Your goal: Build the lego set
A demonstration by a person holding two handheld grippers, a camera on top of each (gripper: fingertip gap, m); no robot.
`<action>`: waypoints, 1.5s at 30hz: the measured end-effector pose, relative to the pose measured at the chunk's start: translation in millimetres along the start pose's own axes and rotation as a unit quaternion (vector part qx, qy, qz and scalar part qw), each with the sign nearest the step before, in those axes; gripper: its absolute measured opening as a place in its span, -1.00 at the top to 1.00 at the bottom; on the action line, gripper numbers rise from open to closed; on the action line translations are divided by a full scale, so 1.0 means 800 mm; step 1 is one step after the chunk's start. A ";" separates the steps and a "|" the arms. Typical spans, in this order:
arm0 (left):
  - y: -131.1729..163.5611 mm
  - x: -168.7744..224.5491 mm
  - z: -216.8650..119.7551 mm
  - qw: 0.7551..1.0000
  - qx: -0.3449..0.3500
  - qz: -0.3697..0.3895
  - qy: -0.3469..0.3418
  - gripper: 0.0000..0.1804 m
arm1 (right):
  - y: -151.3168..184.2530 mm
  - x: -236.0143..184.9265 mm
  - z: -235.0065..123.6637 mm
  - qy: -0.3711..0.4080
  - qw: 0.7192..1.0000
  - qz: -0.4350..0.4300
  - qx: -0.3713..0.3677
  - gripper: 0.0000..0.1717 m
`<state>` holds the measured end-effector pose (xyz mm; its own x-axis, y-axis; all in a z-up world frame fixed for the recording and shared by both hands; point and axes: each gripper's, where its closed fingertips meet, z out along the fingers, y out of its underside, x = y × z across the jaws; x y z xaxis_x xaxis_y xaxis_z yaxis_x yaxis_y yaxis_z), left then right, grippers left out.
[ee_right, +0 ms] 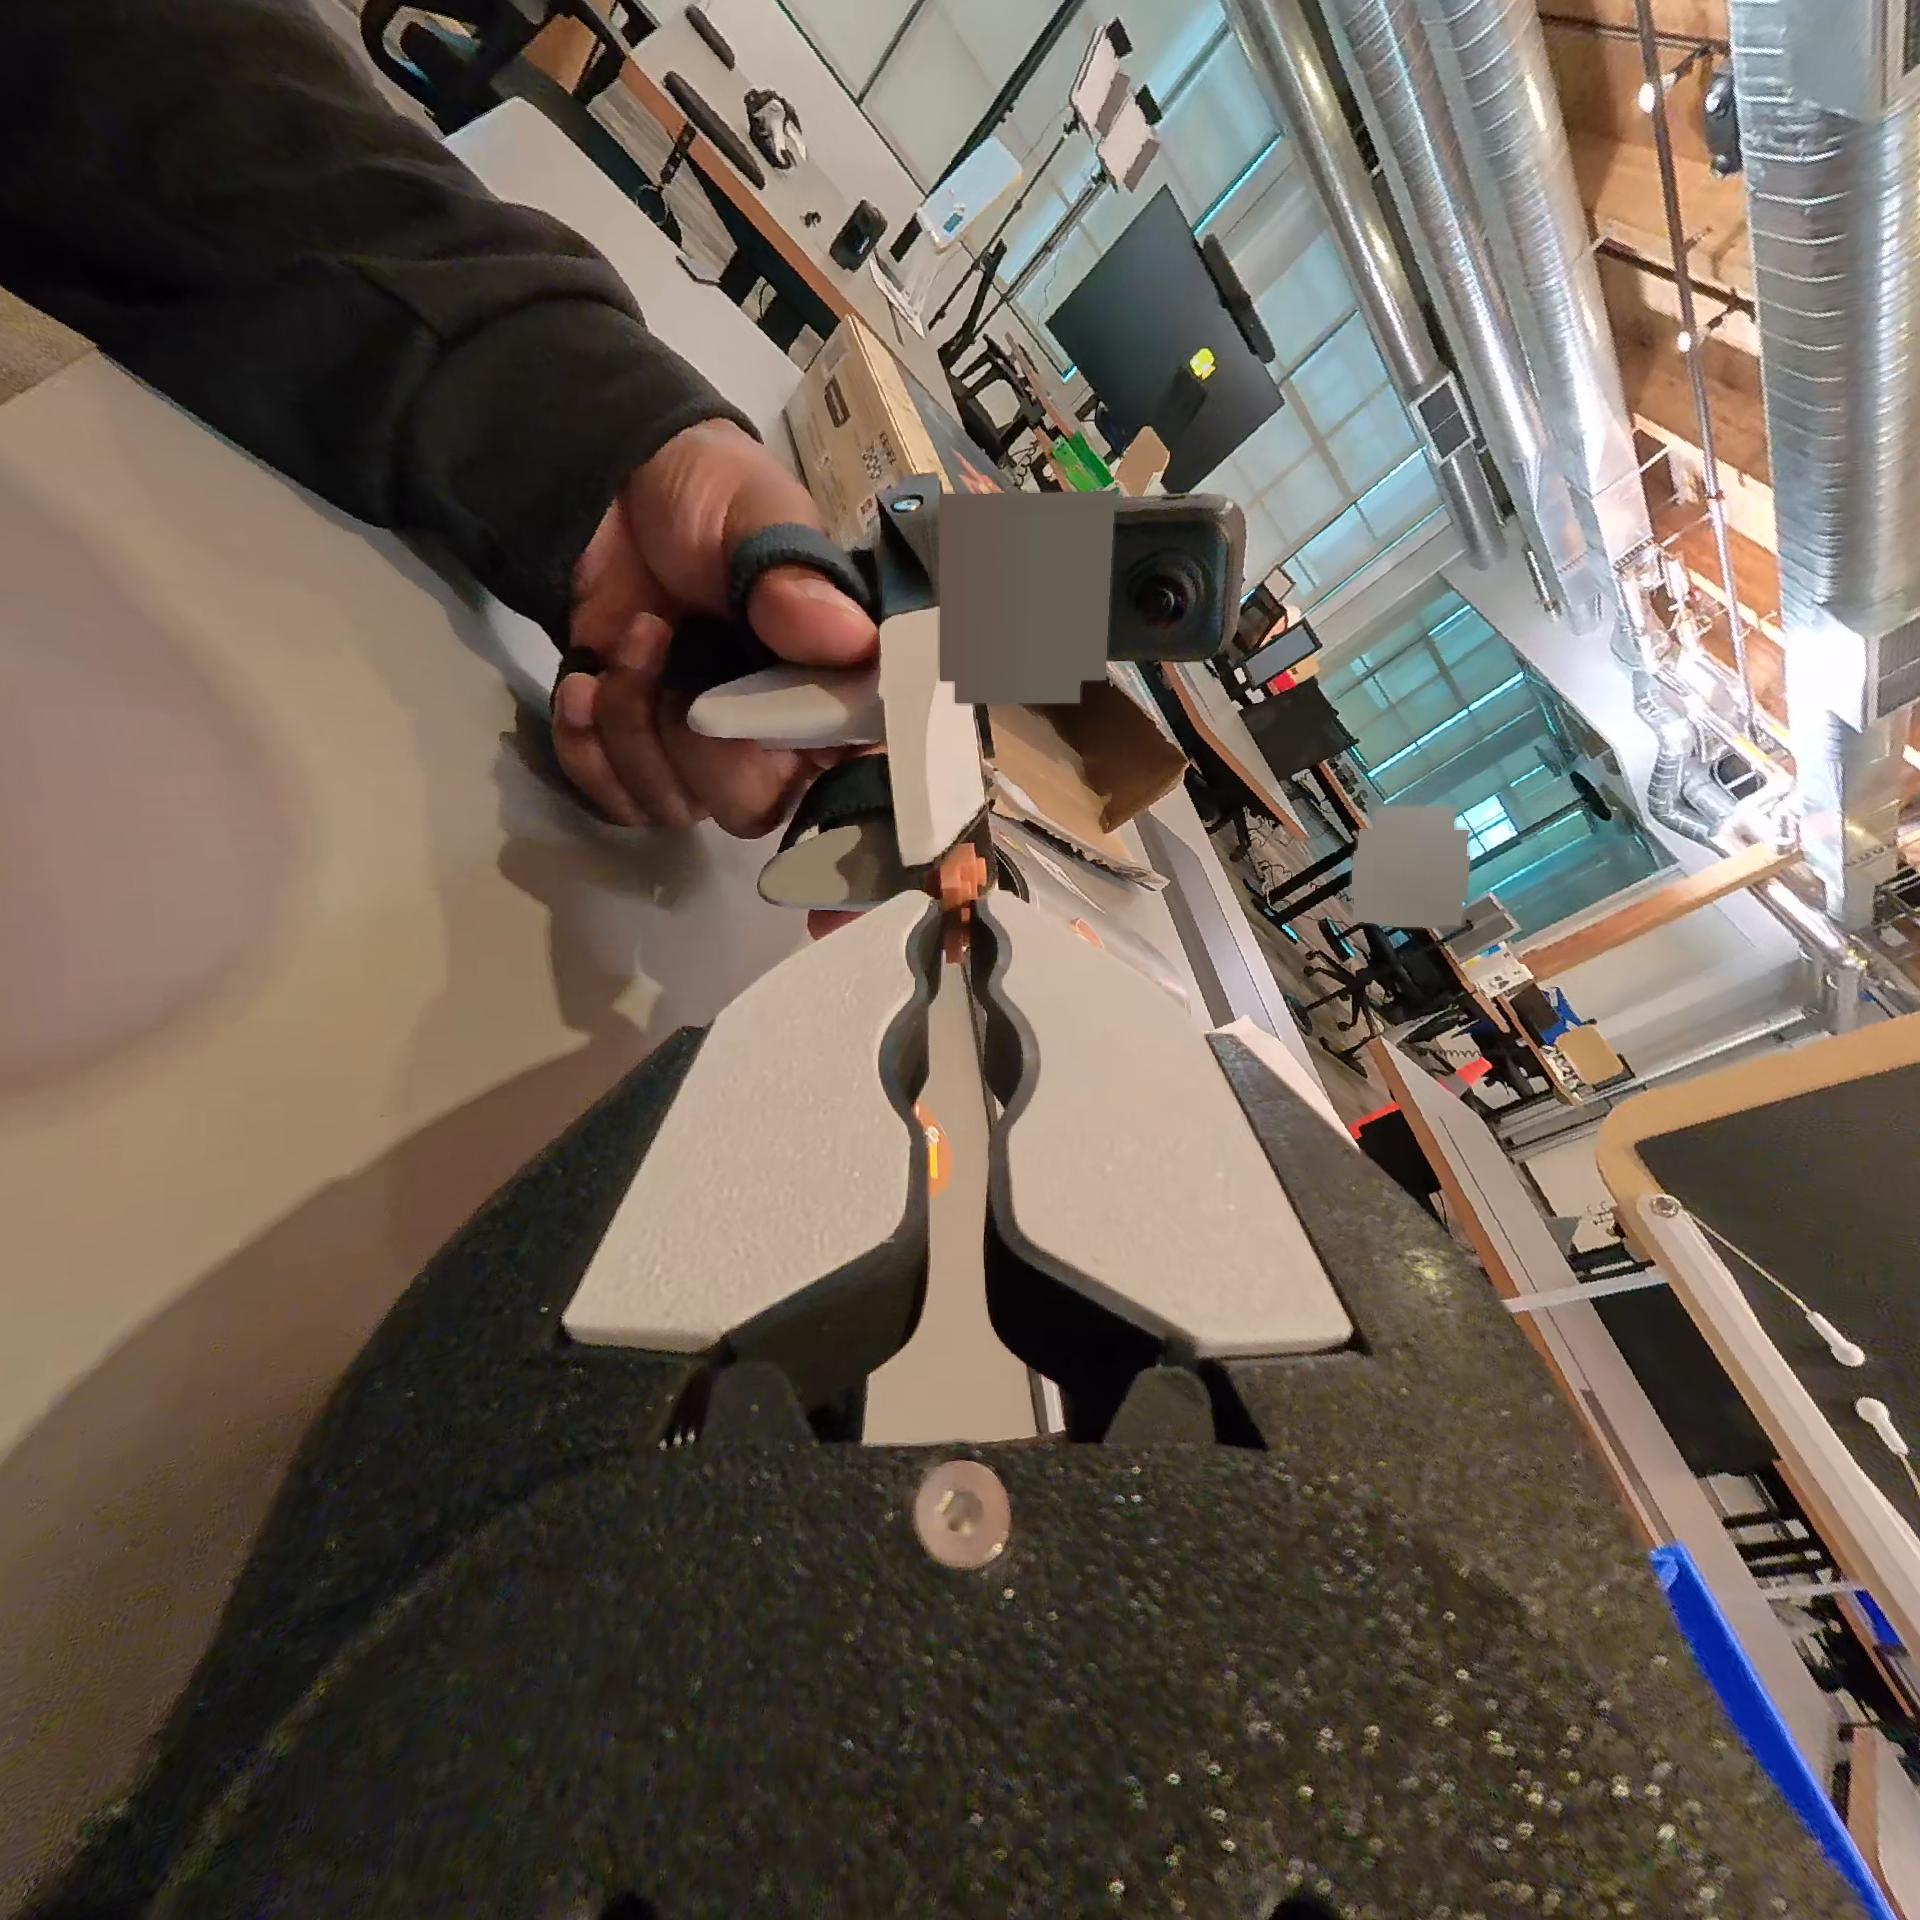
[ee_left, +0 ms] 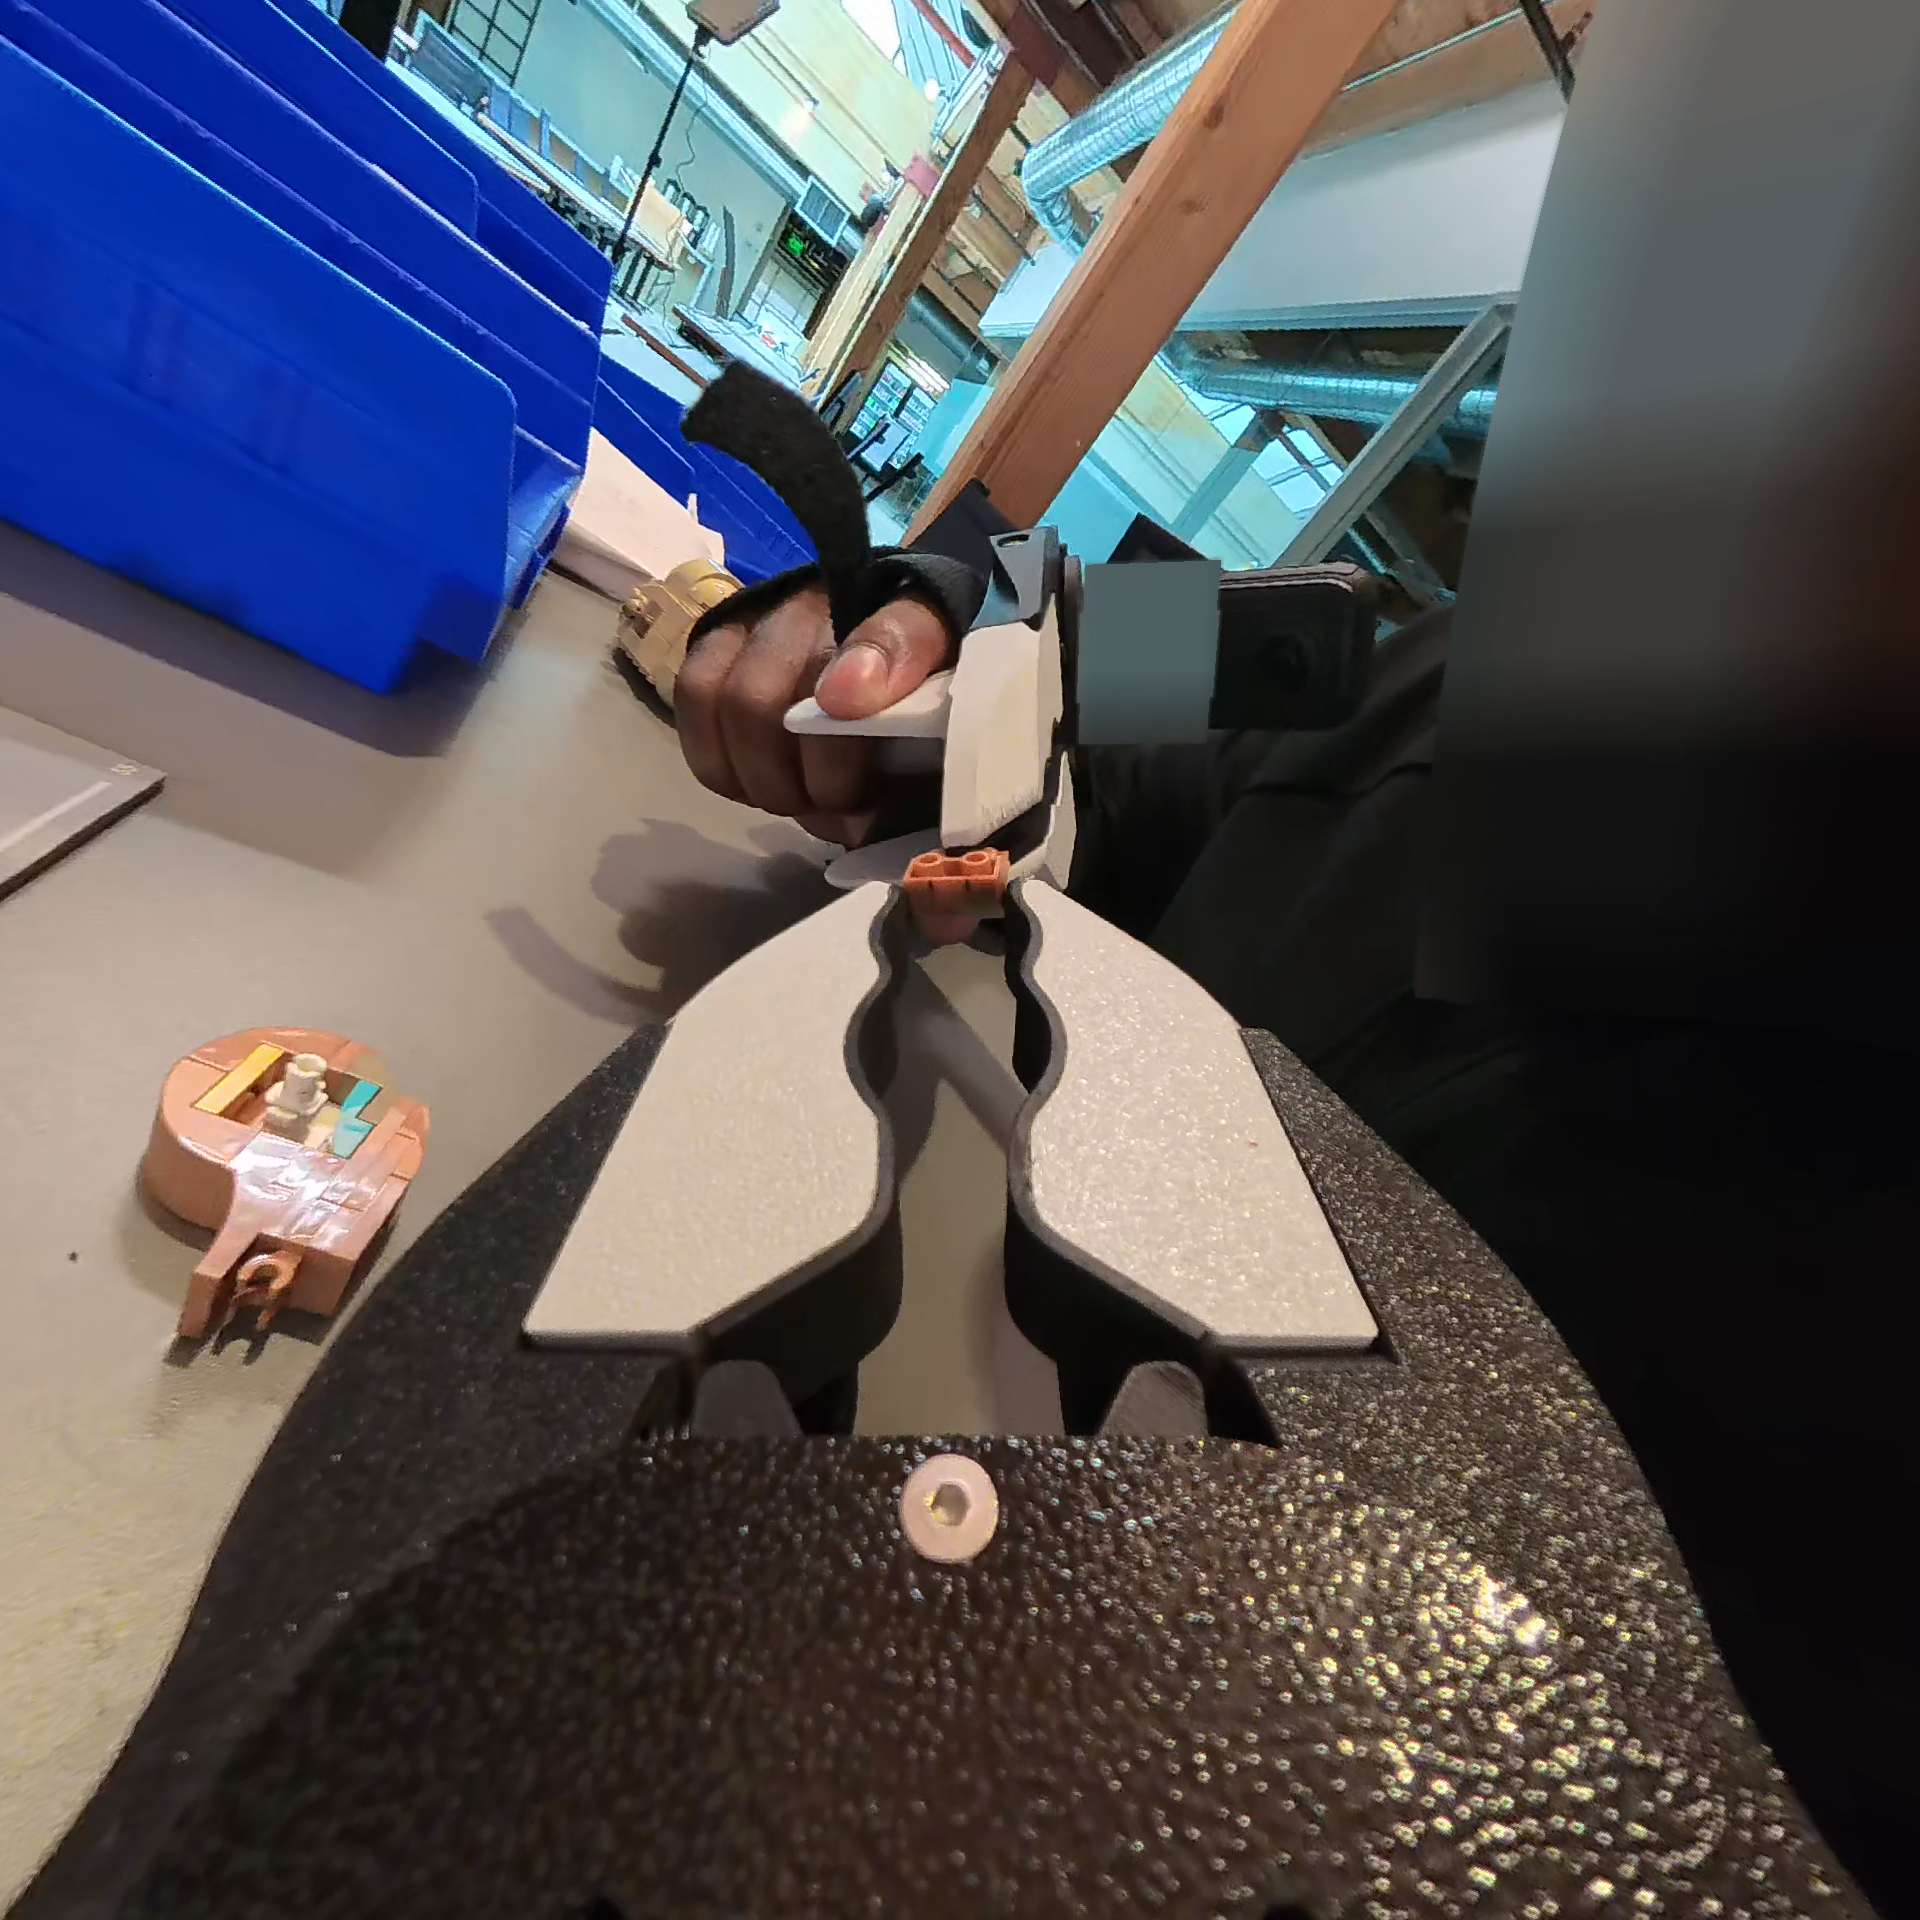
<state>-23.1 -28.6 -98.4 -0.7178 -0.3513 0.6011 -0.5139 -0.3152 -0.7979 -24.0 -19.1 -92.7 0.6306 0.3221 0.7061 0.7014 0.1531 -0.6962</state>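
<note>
Two hand-held claws meet nose to nose above the near edge of a grey counter point(ee_left: 312, 935), where a person in dark sleeves sits close. The left claw point(ee_left: 954, 902) is clamped on a small orange-brown brick point(ee_left: 956, 871), its two studs facing up, both tips pressing the brick's sides. The right claw point(ee_right: 958, 914) is drawn nearly together on a thin orange-brown piece point(ee_right: 961, 883), apparently joined to that same brick, though the narrow view leaves this unsure. Open counter spreads to the left of the claws, bare but for shadows. A round tan brick-built model point(ee_left: 286, 1143) with gold and teal tiles lies there, well apart from the claws. Blue bins point(ee_left: 260, 343) line the counter's far side, their contents hidden from this low angle; a gold-coloured object point(ee_left: 675, 623) sits just behind the right hand point(ee_left: 790, 707). Beyond: timber beams, silver ducts, desks and monitors of an open workshop
</note>
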 end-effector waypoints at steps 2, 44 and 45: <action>0.000 0.002 0.000 1.000 0.000 -0.005 0.006 0.81 | -0.001 -0.001 -0.001 -0.002 1.000 -0.008 0.003 0.95; 0.008 -0.035 -0.025 0.976 -0.069 0.153 -0.142 0.82 | 0.077 -0.069 0.016 -0.204 0.920 0.279 -0.184 0.81; 0.006 -0.033 -0.025 0.978 -0.060 0.146 -0.134 0.82 | 0.070 -0.060 0.016 -0.195 0.922 0.294 -0.159 0.81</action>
<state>-15.9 -3.6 -119.0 -0.7011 -0.6354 0.3236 -0.3675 -0.0669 -0.9276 -19.1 -13.9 -167.3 0.8090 0.5831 0.0744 0.3764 -0.4167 -0.8275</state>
